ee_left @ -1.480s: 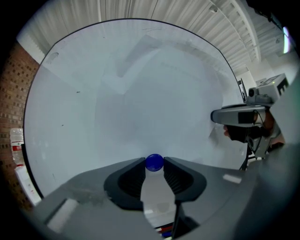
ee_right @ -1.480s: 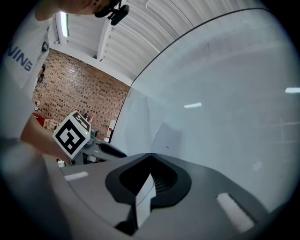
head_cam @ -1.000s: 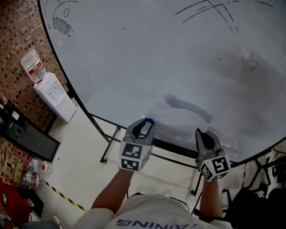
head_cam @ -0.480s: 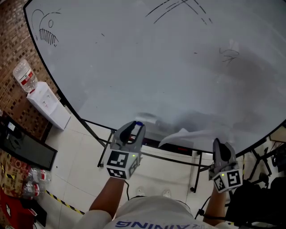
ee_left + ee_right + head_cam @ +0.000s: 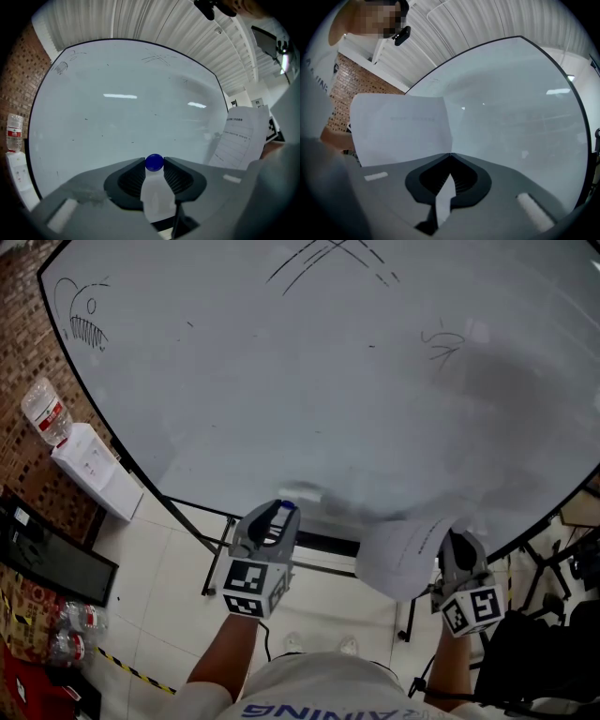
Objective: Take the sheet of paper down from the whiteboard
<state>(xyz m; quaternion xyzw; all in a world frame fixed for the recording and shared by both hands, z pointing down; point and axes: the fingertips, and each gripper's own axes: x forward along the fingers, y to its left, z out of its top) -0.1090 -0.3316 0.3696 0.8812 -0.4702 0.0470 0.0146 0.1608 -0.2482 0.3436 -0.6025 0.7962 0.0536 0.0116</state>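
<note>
The white sheet of paper [image 5: 403, 557] hangs free of the whiteboard [image 5: 328, 381], curled beside my right gripper [image 5: 452, 545]. That gripper is shut on the sheet's lower edge; in the right gripper view the paper [image 5: 398, 126] rises from the closed jaws to the left. My left gripper [image 5: 284, 512] is at the board's lower edge, with a small blue round magnet [image 5: 154, 162] pinched between its fingertips. From the left gripper view the printed sheet [image 5: 243, 136] shows at the right, in front of the whiteboard [image 5: 117, 117].
A white water dispenser [image 5: 89, 470] with a bottle [image 5: 42, 413] stands against the brick wall at left. Below it are a black panel [image 5: 47, 554] and bottles on the floor [image 5: 52, 624]. The board's stand legs [image 5: 211, 559] reach onto the tiled floor. Marker doodles dot the board.
The right gripper has pulled the sheet off the board, to the right and toward me, and the paper now curls free. The left gripper keeps the blue magnet and has shifted only a little.
</note>
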